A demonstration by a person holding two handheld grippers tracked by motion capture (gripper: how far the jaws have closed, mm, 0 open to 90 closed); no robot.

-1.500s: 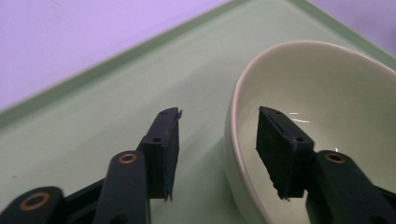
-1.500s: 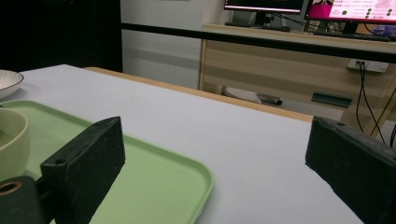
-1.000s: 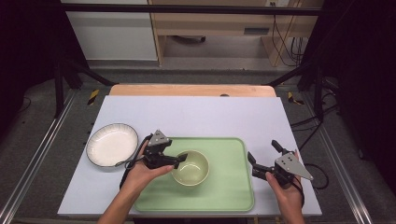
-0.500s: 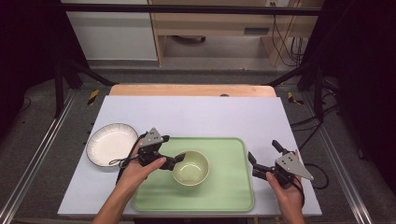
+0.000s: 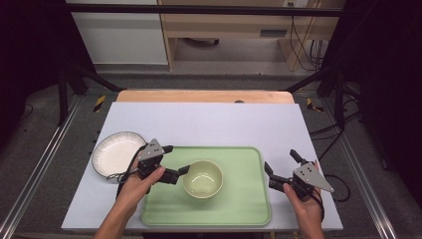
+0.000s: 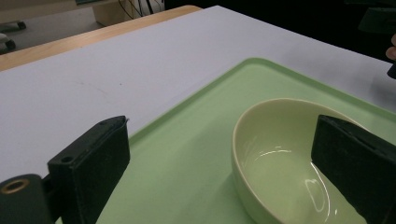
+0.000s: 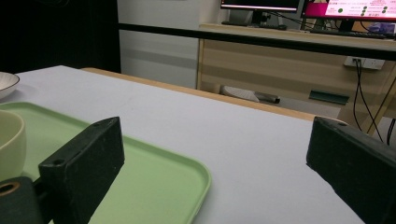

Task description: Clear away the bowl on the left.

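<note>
Left claw (open) beside bowl

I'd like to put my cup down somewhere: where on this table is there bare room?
The far half of the white table mat is bare. On the green tray, the stretch right of the bowl is free. It is crowded at the near left, around the white plate and the left gripper.

No readable text, labels, brands or numbers anywhere on the table. In the right gripper view, a monitor at top right shows a pink band with small rows of writing, too tiny & blurred to make out. Tray, bowl and plate carry no markings.
</note>
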